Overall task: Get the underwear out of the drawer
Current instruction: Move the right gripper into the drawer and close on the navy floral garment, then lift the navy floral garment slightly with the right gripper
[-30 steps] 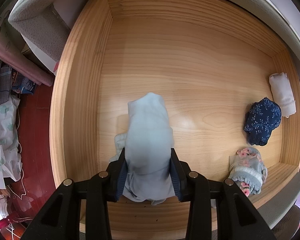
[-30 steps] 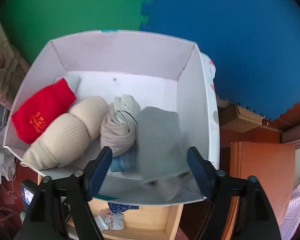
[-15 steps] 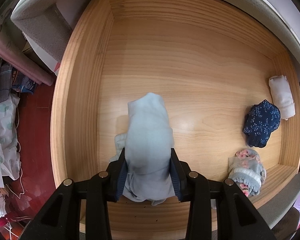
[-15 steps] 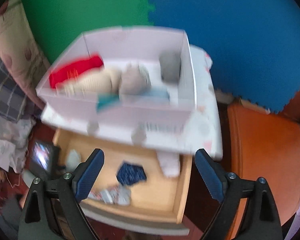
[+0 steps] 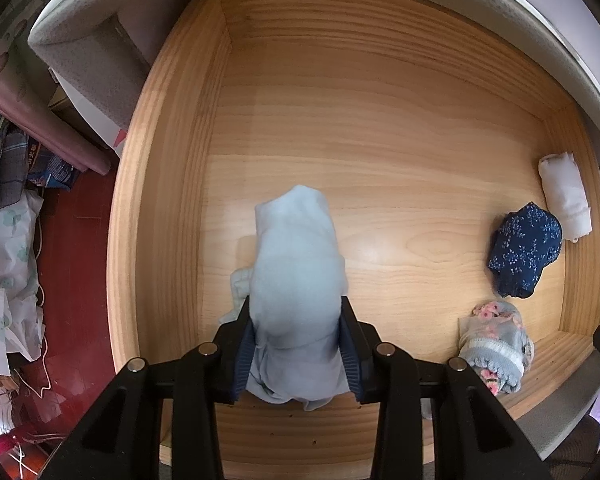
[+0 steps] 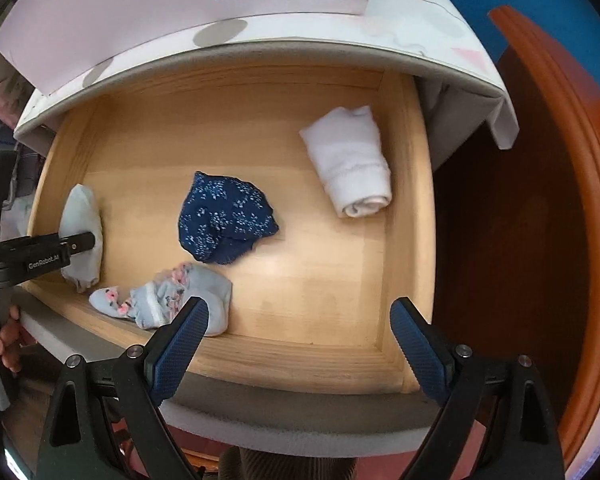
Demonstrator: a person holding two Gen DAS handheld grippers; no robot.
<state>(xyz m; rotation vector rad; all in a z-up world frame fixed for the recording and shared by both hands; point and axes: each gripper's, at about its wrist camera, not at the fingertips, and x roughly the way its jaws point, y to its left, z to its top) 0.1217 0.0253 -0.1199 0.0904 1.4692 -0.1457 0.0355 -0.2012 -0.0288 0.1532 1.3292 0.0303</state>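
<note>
The right gripper (image 6: 296, 332) had been swung from the white box down over the drawer (image 6: 412, 208), fingers spread. The pale blue underwear (image 5: 296, 276) was pinched by the left gripper (image 5: 296, 344) low inside; a straight upward lift was judged best.

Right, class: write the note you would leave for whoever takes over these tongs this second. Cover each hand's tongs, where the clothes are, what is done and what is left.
Left tongs: shut on the pale blue piece, low over the drawer floor at its left side; not lifted out yet.
Right tongs: open, empty, above the drawer's front edge.
In the drawer: navy piece mid-floor, floral piece by the front wall, white roll at the right wall.
Done: one piece gripped.
Left: lift it out, then take the other three.
</note>
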